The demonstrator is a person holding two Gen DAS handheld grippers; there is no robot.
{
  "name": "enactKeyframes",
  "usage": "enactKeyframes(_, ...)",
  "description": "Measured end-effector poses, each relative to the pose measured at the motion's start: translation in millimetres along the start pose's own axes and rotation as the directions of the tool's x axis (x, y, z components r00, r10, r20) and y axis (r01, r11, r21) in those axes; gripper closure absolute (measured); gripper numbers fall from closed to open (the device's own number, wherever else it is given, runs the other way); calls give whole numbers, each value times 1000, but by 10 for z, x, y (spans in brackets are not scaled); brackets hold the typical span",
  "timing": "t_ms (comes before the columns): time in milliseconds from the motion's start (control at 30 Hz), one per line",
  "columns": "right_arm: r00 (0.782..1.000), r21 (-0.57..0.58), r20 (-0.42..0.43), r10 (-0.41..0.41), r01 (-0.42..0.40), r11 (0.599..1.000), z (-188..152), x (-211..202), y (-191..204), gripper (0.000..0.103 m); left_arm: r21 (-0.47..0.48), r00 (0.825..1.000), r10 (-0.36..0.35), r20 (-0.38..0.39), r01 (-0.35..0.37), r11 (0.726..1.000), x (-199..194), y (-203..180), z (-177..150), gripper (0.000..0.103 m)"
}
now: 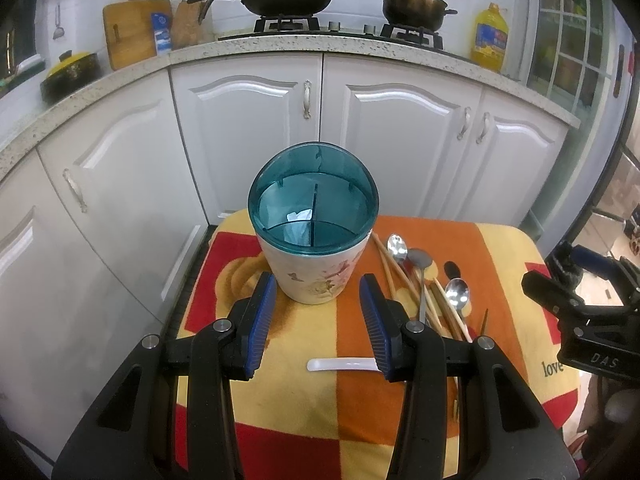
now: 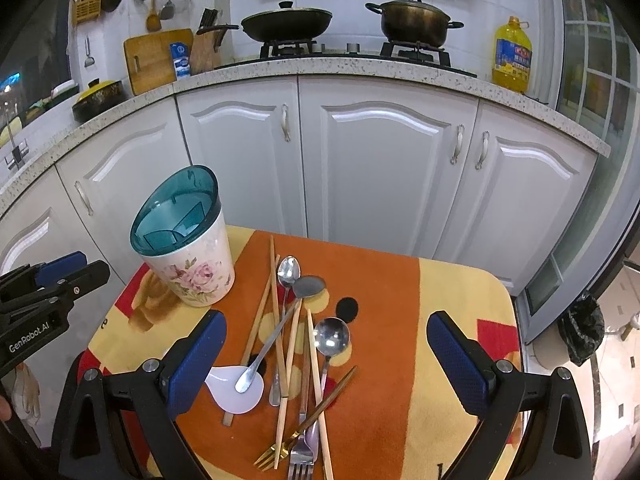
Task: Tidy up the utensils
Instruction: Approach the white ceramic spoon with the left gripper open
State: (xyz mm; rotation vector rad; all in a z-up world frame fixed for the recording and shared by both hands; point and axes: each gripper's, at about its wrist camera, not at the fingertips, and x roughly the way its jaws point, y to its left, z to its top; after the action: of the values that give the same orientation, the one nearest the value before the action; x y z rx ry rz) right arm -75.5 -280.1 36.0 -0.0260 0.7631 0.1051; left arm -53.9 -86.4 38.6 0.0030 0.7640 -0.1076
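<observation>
A white floral utensil holder (image 1: 316, 276) with a teal divided lid (image 1: 313, 216) stands at the back left of the cloth-covered table (image 1: 500, 248). My left gripper (image 1: 318, 280) is open, its blue pads (image 1: 262, 320) flanking the holder's base from just in front without touching it. To the holder's right lies a loose pile of chopsticks (image 2: 276, 320), metal spoons (image 2: 331, 336), a white plastic spoon (image 2: 236, 390), a gold fork (image 2: 280, 446) and a silver fork (image 2: 300, 460). My right gripper (image 2: 327, 320) hangs wide open over that pile with nothing between its pads (image 2: 196, 360).
White cabinet doors (image 2: 380, 168) rise close behind the table. On the counter above are a wok (image 2: 286, 24), a pot (image 2: 414, 20), an oil bottle (image 2: 512, 56), a cutting board (image 2: 158, 58) and a knife block. A black bin bag (image 2: 582, 328) sits on the floor at right.
</observation>
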Motion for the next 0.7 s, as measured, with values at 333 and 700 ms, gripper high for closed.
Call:
enactKeyframes(333,1000,-6,-10,-6,6,1000,-17,20,10,3,-2,1000,-3,-7,3,1000,17,3,-8,60)
enactKeyframes(700,1000,-10,-23,-14,14,1000,-30,50,-14,3,5,1000,-8,-13,8,1000,25,-26,-27,60)
